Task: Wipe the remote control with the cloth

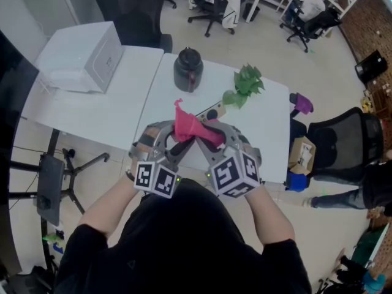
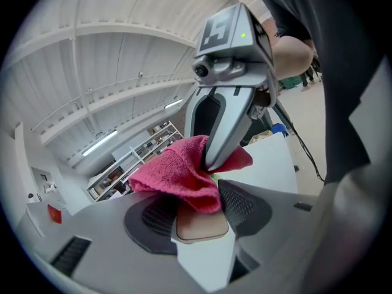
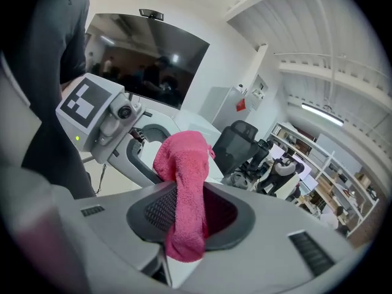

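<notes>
Over the front of the white table (image 1: 122,112), both grippers meet at a pink cloth (image 1: 191,127). A tan remote control (image 2: 199,225) sits between the pads of my left gripper (image 2: 199,212), which is shut on its near end. In the head view the remote control (image 1: 214,111) pokes out beyond the cloth. The cloth (image 2: 177,173) lies draped over the remote. My right gripper (image 3: 190,216) is shut on a bunched fold of the cloth (image 3: 187,182). In the head view the left gripper (image 1: 176,144) and the right gripper (image 1: 209,137) angle toward each other.
A black kettle (image 1: 188,69) and a green plant (image 1: 246,86) stand at the back of the table. A white box-shaped appliance (image 1: 82,57) sits on the left table. Office chairs (image 1: 343,141) stand to the right and behind; a purple object (image 1: 303,103) is by the right edge.
</notes>
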`<state>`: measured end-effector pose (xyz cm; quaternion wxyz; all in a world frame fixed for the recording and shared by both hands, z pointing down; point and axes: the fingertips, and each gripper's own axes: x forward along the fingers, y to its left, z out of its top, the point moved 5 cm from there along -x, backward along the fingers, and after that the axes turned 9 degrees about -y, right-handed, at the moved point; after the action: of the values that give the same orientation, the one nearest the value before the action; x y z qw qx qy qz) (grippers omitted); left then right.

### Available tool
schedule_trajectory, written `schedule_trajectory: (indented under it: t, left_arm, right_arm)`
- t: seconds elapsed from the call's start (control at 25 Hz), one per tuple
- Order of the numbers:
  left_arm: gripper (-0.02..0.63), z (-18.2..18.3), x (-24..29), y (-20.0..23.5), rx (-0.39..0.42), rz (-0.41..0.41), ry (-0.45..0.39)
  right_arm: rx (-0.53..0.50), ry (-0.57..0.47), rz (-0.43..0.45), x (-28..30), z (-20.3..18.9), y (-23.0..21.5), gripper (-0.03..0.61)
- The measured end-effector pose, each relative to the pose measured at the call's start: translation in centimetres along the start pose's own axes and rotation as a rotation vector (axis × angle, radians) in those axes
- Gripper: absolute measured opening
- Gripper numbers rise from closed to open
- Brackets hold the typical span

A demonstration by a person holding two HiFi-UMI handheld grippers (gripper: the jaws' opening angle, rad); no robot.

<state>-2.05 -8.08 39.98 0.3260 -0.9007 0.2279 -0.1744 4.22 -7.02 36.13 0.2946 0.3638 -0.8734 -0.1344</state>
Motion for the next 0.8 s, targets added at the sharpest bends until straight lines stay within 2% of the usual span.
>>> schedule_trajectory:
  t: [0.36, 0.48, 0.56, 0.64, 0.72, 0.8]
  left_arm:
    - [0.212, -0.3, -0.6, -0.2, -0.011, 0.005, -0.002]
    - [0.212, -0.3, -0.6, -0.2, -0.02, 0.009, -0.003]
    - [0.212, -0.4, -0.5, 0.0, -0.06, 0.014, -0.011]
    - [0.212, -0.6, -0.6, 0.6, -0.199, 0.025, -0.033]
    - [0.212, -1.0, -0.7, 2.1, -0.451, 0.053, -0.076]
    - [0.212, -1.7, -0.7, 3.7, -0.728, 0.07, -0.144]
  right_arm:
    - [0.108, 0.065, -0.16, -1.4, -4.1, -5.1, 0.107]
    - [0.126, 0.072, -0.197, -2.0, -4.3, -6.2, 0.107]
    - [0.129, 0.054, -0.213, -2.4, -3.9, -6.4, 0.107]
    - [0.14, -0.008, -0.234, -3.0, -2.9, -6.5, 0.107]
    - [0.173, -0.138, -0.251, -3.7, -1.9, -6.7, 0.107]
    - [0.263, -0.282, -0.26, -4.3, -1.4, -6.6, 0.107]
